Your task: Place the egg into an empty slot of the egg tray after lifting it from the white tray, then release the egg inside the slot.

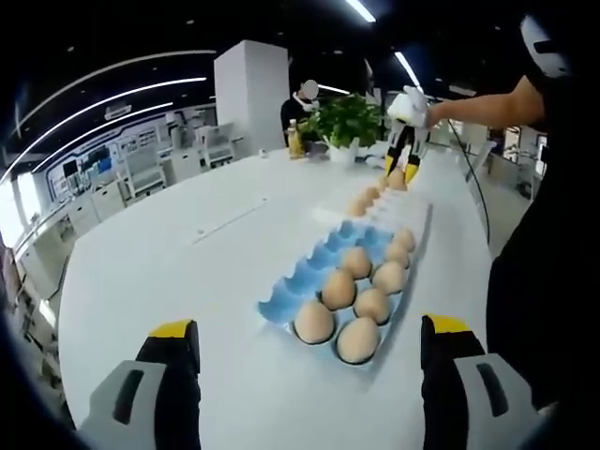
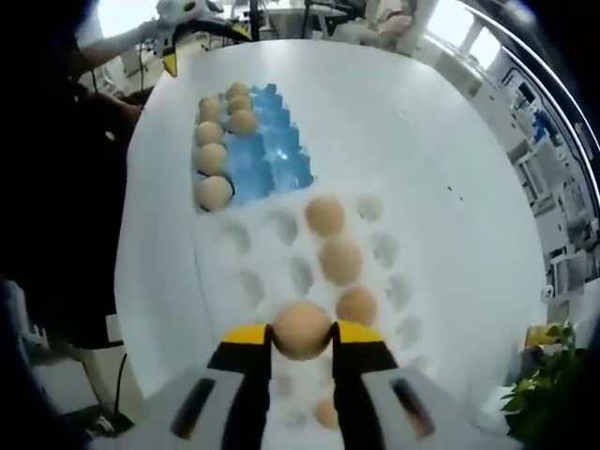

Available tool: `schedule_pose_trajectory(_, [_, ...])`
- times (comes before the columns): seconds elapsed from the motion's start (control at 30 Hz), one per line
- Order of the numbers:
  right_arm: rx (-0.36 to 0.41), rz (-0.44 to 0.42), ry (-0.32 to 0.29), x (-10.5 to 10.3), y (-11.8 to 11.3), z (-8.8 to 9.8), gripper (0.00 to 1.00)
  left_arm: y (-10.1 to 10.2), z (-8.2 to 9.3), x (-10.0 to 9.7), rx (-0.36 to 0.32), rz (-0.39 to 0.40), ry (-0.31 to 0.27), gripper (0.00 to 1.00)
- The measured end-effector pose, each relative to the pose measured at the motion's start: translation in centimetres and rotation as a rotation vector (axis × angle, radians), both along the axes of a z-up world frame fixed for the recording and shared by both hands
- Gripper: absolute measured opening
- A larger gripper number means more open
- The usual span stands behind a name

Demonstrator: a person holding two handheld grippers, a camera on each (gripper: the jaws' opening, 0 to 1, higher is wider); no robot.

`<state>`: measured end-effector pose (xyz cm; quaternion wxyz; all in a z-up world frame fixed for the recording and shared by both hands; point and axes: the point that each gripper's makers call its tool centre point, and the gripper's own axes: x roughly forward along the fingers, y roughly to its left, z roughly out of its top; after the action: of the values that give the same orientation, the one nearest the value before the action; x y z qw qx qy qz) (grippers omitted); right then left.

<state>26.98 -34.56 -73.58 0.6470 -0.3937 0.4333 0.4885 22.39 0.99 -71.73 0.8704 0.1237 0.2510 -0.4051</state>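
Observation:
My right gripper [image 2: 301, 336] is shut on a tan egg [image 2: 301, 326], held just above the white tray [image 2: 246, 281], which has three more eggs [image 2: 341, 260] in its cups. Beyond it lies the blue egg tray [image 2: 278, 157]; eggs fill its left side and its right cups are bare. In the left gripper view the blue egg tray [image 1: 314, 267] lies straight ahead with several eggs at its near end. My left gripper [image 1: 309, 326] is open wide in front of it, holding nothing. Farther off, the right gripper [image 1: 405, 169] hangs over the white tray [image 1: 414, 214].
Everything sits on a large white table [image 1: 169, 272]. A potted plant [image 1: 347, 117] and a small bottle [image 1: 295, 139] stand at its far edge. The person's dark-clothed body [image 1: 544, 281] stands close along the table's side. The left gripper [image 2: 183, 37] shows past the blue tray.

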Motion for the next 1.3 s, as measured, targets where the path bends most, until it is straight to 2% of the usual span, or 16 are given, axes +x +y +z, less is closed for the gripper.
schedule_pose_trajectory(0.4, [0.045,0.087,0.01,-0.3,4.3,-0.1,0.24,0.0,0.1,-0.2,-0.006,0.001,0.009,1.0])
schedule_pose_trajectory(0.6, [0.067,0.142,0.02,-0.4,7.0,-0.2,0.24,-0.1,0.3,-0.4,-0.01,-0.014,0.009,0.94])
schedule_pose_trajectory(0.73, [0.083,0.181,0.026,-0.4,8.9,-0.3,0.24,0.3,0.6,0.1,-0.005,0.008,-0.021,1.0])
schedule_pose_trajectory(1.1, [0.113,0.305,0.054,-1.5,14.6,-1.5,0.24,0.5,0.4,0.1,0.012,0.005,-0.025,0.98])
schedule_pose_trajectory(1.3, [0.137,0.331,0.064,-1.5,16.7,-1.9,0.24,0.9,0.5,0.5,0.012,0.025,-0.037,1.0])
